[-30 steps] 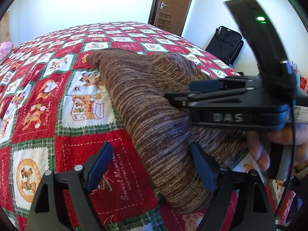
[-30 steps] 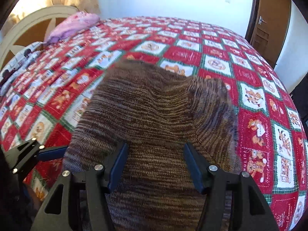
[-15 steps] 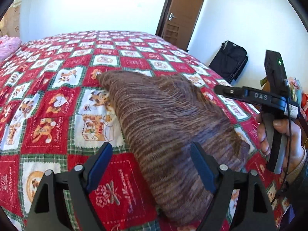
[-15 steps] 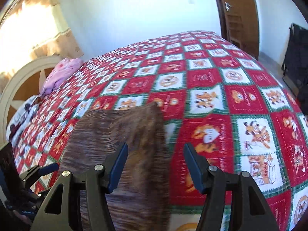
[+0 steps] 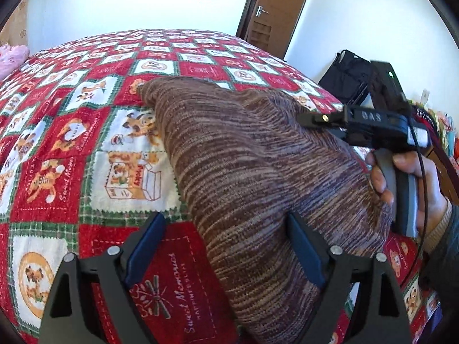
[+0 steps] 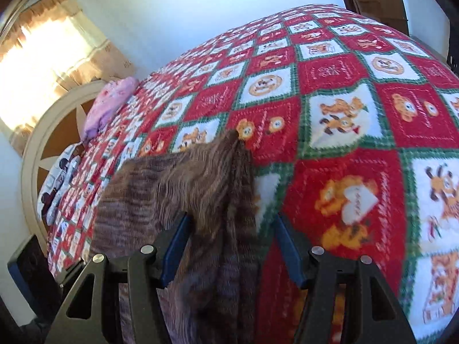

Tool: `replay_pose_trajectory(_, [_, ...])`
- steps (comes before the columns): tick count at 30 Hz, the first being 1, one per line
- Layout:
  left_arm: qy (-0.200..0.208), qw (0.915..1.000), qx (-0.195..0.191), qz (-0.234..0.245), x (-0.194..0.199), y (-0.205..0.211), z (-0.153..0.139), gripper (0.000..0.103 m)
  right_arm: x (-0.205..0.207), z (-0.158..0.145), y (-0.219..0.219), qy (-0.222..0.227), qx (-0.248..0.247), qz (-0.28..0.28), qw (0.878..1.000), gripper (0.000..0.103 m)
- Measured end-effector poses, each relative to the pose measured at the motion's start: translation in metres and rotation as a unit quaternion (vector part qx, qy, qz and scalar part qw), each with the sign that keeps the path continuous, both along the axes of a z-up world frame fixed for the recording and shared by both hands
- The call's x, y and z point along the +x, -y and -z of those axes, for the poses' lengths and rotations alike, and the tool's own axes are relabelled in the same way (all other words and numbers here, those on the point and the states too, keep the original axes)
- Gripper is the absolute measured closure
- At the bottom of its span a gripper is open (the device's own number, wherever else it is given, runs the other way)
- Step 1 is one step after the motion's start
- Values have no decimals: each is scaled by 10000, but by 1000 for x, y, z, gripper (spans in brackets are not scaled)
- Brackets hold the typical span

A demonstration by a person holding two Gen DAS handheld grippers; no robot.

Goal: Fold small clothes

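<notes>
Your red patchwork bedspread [image 5: 71, 149] carries the brown striped knit garment [image 5: 243, 157], lying folded near its front edge. Your left gripper [image 5: 226, 246] has just been opening, jaws apart over the knit; your right gripper [image 6: 232, 246] gapes unclamped above it.

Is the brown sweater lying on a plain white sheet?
No, the brown sweater lies on a red, green and white patterned blanket with cartoon pictures.
</notes>
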State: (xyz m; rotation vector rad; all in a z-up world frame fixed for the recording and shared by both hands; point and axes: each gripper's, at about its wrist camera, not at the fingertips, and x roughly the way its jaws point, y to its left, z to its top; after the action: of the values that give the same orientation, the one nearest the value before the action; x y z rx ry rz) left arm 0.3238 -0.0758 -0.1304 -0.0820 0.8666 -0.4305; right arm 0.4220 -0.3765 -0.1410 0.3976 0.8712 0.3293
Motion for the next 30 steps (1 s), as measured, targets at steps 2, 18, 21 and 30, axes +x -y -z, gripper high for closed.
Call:
replay_pose_trajectory(2, [-21, 10000, 23, 16, 1, 1, 1, 11, 7, 2, 1, 10, 155, -21, 9999, 42])
replay_pose_trajectory(18, [-46, 9995, -260, 153, 3, -3, 0, 18, 14, 12, -7, 49, 455, -162, 9988, 69])
replay_pose_trajectory(21, [-48, 9991, -314, 293, 2, -1, 0, 36, 12, 7, -17, 43, 284, -84, 9996, 75])
replay_pose_trajectory(30, [99, 9991, -51, 402, -11, 1, -15, 74, -7, -13, -27, 215, 146, 110, 9996, 81])
